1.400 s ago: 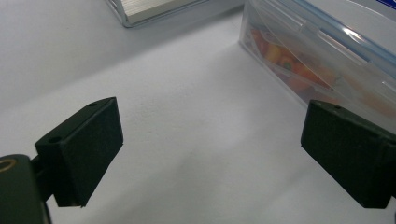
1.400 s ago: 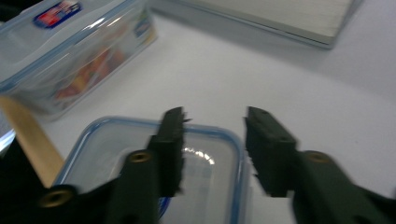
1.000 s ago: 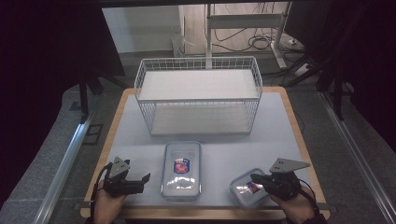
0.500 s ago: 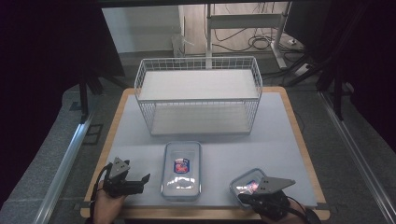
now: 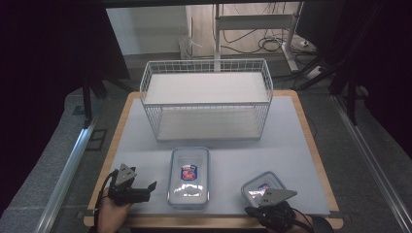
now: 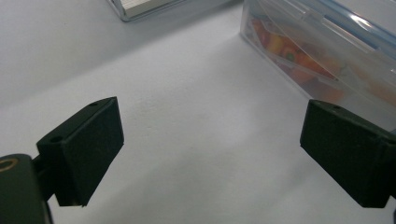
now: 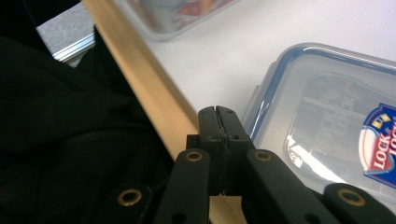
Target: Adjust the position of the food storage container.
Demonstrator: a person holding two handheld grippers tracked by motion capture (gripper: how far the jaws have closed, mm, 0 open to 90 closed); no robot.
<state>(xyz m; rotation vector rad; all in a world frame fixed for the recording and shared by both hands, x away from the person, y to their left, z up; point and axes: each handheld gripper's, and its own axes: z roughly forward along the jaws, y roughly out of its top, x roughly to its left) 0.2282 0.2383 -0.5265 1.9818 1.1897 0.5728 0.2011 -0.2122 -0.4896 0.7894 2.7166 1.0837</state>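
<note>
Pale grey mat on a wood-edged counter [image 5: 311,141], set on a dark grey floor. Beyond the far edge, a white wall, a metal stand and loose cables on the floor; black curtains to left and right. A metal rail along the left side of the counter.

At the far middle of the mat, a white wire basket [image 5: 206,97], long side facing the near edge. Near the middle, a long clear container [image 5: 189,177] with a red-and-blue label on its lid. At near right, a small clear container [image 5: 260,188] with a blue-rimmed lid, just inside the near edge of the mat.

Left tool [image 5: 145,190] at the near left corner, held low over the mat, jaws spread wide and pointing right toward the long container; nothing between the pads [image 6: 88,149], bare mat beneath them, the container's side wall just past the right pad.

Right tool [image 7: 219,122] at the near right, over the wooden edge and right beside the small container's near rim, jaws pressed together with nothing gripped. Whether touching the lid, cannot tell.
</note>
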